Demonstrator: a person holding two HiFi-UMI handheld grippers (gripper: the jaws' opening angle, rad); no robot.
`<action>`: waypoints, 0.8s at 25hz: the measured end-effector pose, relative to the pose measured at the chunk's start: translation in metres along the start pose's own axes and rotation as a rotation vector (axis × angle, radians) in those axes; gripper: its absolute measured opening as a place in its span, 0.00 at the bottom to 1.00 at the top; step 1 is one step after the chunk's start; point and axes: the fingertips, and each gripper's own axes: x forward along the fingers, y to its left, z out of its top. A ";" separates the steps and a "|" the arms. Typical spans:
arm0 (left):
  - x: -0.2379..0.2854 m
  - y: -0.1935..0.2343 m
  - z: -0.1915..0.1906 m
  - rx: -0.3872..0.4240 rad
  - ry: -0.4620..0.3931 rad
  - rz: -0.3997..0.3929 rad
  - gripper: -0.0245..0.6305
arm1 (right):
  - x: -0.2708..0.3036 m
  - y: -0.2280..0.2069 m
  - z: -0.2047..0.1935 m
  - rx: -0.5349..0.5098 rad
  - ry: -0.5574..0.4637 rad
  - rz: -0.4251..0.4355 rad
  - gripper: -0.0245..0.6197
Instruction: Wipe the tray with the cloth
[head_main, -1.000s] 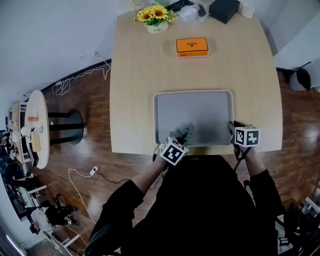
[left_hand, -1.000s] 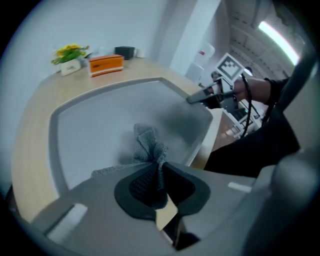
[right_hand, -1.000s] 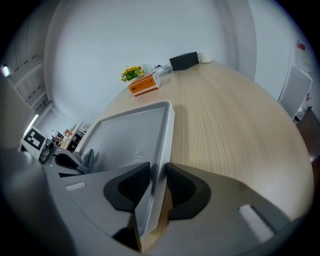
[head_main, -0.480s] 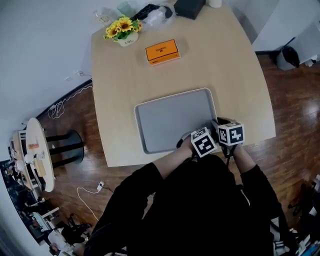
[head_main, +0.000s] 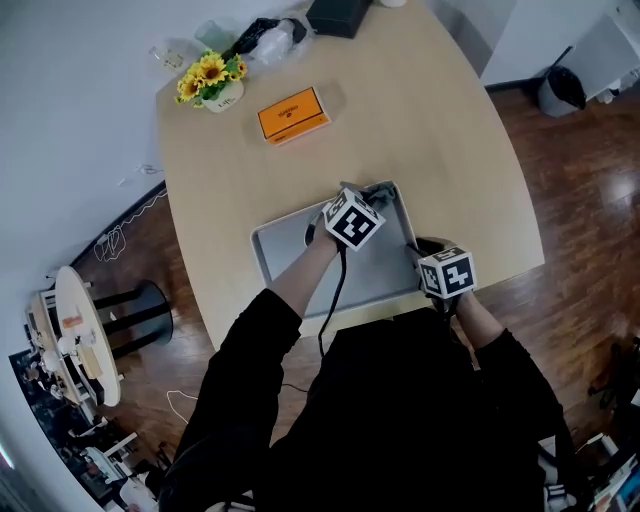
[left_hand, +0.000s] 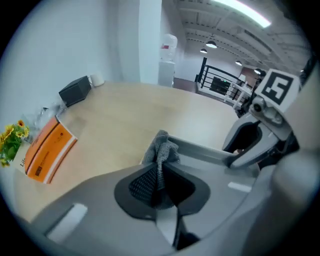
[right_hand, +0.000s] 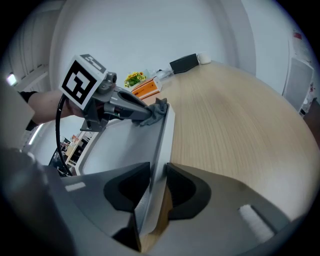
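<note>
Now the tray (head_main: 385, 262) lies at the near edge of the table (head_main: 450, 150), and the cloth (left_hand: 160, 145) has travelled from its near side to its far right corner. We see the left gripper (left_hand: 161, 170) pinching the cloth, while the right gripper (right_hand: 158, 170) clamps the tray's rim. We judge the wiping well under way.

Holding on view:

- Claws: two, a left claw (head_main: 371, 197) and a right claw (head_main: 417, 251).
- Tray (head_main: 283, 243): one, grey, its rim between the right claw's jaws.
- Cloth (head_main: 379, 190): one, grey, pinched in the left claw.
- Table (head_main: 450, 150): one, pale wood, beneath both claws.
- Orange box (head_main: 293, 113): one, beyond the left claw.
- Pot of sunflowers (head_main: 210, 78): one, further off past that box.
- Black box (head_main: 338, 14): one, at the far edge, well apart from both claws.
- Round side table (head_main: 85, 330): one, well off to the left claw's side.
</note>
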 end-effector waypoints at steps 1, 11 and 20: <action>0.002 0.001 0.004 -0.007 -0.004 0.006 0.05 | 0.000 0.000 0.000 0.002 0.004 0.005 0.20; -0.012 -0.083 -0.020 0.025 -0.015 -0.126 0.05 | -0.004 -0.003 -0.002 0.004 0.016 0.007 0.21; -0.043 -0.191 -0.105 0.111 -0.018 -0.317 0.04 | -0.002 -0.005 -0.002 0.024 0.015 -0.023 0.21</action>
